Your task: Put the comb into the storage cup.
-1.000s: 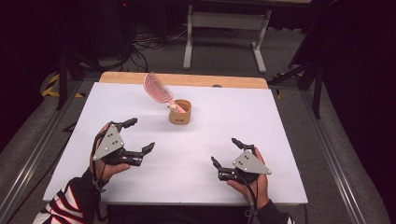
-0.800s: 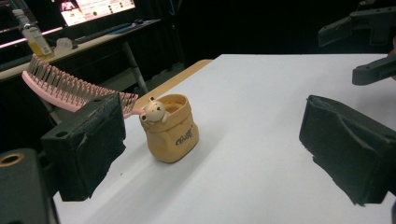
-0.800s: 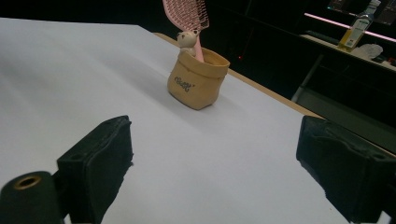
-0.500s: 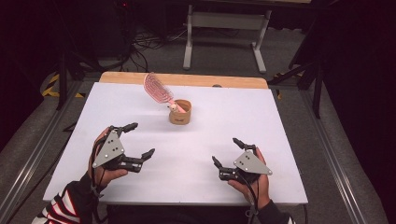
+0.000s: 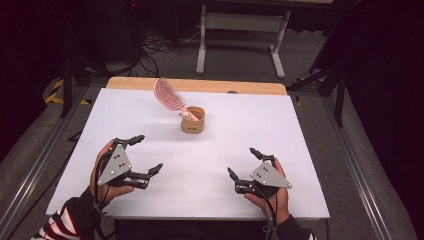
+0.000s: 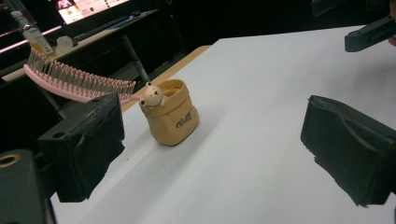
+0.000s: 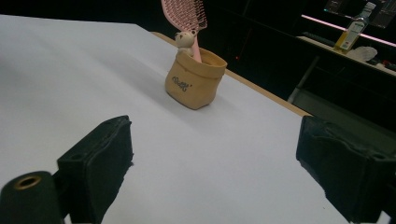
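Observation:
A small tan holder (image 5: 193, 120) with a little bear figure on its rim stands upright on the white table (image 5: 250, 125), toward the back middle. A pink hairbrush (image 5: 168, 94) sits in it, handle down, head leaning out to the back left. The holder (image 6: 172, 113) and the hairbrush (image 6: 74, 84) lie ahead of the left gripper's jaws; the holder (image 7: 195, 84) and the hairbrush (image 7: 184, 13) also stand beyond the right gripper's jaws. My left gripper (image 5: 146, 154) rests open near the front left. At the front right my right gripper (image 5: 243, 162) is open too. Both hold nothing.
A wooden strip (image 5: 200, 85) runs along the table's far edge. Beyond it stand a metal stand (image 5: 240, 35) and cables on the floor. A bottle (image 7: 357, 21) sits on a dark shelf in the background.
The left gripper has drawn back toward the front edge and a little right. The right gripper has barely shifted. Holder and hairbrush stay put.

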`<action>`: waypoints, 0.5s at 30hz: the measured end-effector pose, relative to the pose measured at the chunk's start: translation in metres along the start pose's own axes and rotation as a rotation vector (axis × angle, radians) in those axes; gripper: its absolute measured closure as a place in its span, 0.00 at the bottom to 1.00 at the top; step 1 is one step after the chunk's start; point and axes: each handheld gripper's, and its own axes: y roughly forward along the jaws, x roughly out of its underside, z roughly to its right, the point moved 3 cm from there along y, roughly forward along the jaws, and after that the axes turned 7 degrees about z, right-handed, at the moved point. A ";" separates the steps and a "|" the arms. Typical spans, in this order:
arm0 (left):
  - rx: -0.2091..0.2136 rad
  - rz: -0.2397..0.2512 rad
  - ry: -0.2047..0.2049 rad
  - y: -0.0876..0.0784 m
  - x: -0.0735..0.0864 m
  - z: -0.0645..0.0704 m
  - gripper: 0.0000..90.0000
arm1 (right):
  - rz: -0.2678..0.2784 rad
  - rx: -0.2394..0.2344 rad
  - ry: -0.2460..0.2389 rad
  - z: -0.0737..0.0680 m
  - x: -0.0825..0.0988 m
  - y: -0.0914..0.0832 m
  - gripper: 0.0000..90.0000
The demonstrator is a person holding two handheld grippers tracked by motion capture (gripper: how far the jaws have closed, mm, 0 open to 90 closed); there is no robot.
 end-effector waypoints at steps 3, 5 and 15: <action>-0.005 -0.006 0.004 -0.003 0.002 0.000 0.08 | 0.000 0.001 -0.004 0.000 0.000 -0.001 0.13; -0.009 -0.012 0.007 -0.005 0.004 0.000 0.08 | 0.000 0.001 -0.004 0.000 -0.001 -0.001 0.13; -0.017 -0.056 0.014 -0.012 0.017 0.001 0.07 | -0.003 0.009 -0.007 0.001 0.000 -0.004 0.13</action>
